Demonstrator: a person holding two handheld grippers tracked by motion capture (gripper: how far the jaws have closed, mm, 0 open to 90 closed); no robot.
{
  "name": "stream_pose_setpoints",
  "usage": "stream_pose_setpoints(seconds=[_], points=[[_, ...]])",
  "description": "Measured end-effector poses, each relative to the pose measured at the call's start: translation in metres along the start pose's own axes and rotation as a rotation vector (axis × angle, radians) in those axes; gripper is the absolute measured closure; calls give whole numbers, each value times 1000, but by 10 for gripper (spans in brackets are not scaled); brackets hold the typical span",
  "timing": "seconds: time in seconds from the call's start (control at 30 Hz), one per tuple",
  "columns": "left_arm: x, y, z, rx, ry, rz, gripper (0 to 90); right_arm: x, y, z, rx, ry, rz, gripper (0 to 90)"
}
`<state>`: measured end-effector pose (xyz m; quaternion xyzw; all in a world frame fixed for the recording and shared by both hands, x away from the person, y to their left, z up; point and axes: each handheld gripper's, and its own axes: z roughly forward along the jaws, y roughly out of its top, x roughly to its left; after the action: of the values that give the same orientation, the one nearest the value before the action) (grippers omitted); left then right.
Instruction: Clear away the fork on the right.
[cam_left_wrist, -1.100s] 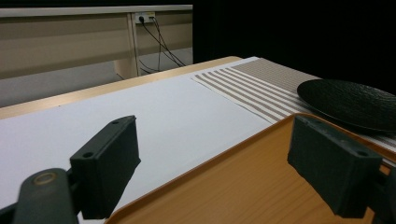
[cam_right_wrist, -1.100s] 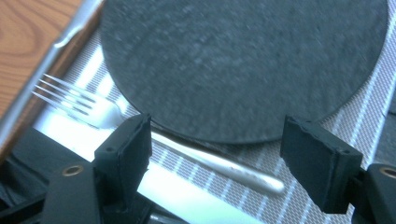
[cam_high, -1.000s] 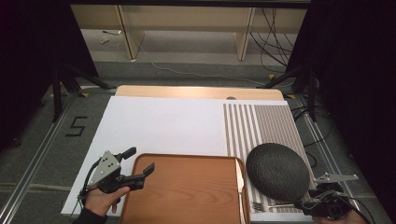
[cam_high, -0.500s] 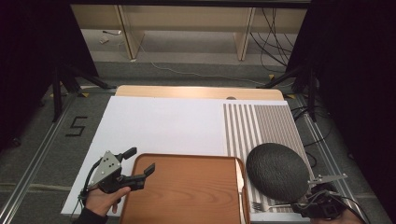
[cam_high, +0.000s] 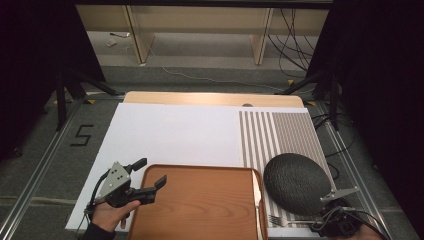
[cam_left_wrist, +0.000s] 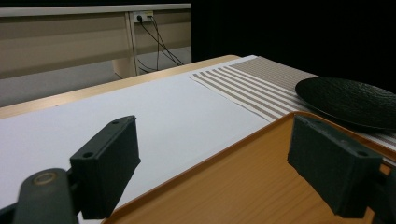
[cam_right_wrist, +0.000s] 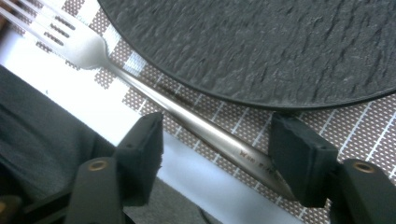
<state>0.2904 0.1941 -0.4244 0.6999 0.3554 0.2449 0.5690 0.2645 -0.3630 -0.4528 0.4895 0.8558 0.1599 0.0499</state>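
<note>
A silver fork (cam_right_wrist: 196, 121) lies on the striped placemat (cam_right_wrist: 359, 126) beside a black textured plate (cam_right_wrist: 261, 46). My right gripper (cam_right_wrist: 219, 140) straddles the fork's handle, one jaw on each side. Its jaws have just been closing, but the pads stand clear of the handle. In the high view that gripper (cam_high: 336, 223) sits at the front right corner, by the fork (cam_high: 280, 219) and plate (cam_high: 296, 182). My left gripper (cam_high: 151, 171) is open at the far left corner of the wooden tray (cam_high: 200, 205), and the tray's rim (cam_left_wrist: 243, 154) runs between its jaws.
A white sheet (cam_high: 175, 135) covers most of the table, with the striped placemat (cam_high: 280, 135) on its right. The wooden tabletop's far edge (cam_high: 210, 98) shows behind them. Cables and shelf legs lie on the floor beyond.
The right gripper has shifted slightly toward the front edge beside the fork. The left hand and gripper have not moved.
</note>
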Motion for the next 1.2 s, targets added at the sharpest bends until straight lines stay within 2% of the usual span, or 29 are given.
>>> stream_pose_setpoints(seconds=[0.13, 0.23, 0.37, 0.43, 0.6, 0.8, 1.07, 1.2], points=[[0, 0, 0, 2, 1, 3, 159, 8, 2, 1, 18, 1, -44, 417], [0, 0, 0, 0, 3, 1, 159, 15, 5, 1, 29, -14, -78, 490], [0, 0, 0, 1, 2, 4, 159, 23, 8, 3, 46, -18, -116, 525], [0, 0, 0, 1, 3, 3, 159, 27, 9, 4, 56, -49, -149, 580], [0, 0, 0, 1, 4, 3, 159, 33, 11, 5, 73, -79, -193, 617], [0, 0, 0, 1, 3, 5, 159, 43, 15, 6, 102, -85, -278, 704], [0, -1, 1, 8, 4, 8, 159, 48, 20, 8, 128, -80, -386, 755], [0, -1, 1, 9, 5, 5, 159, 48, 22, 9, 137, -76, -406, 766]])
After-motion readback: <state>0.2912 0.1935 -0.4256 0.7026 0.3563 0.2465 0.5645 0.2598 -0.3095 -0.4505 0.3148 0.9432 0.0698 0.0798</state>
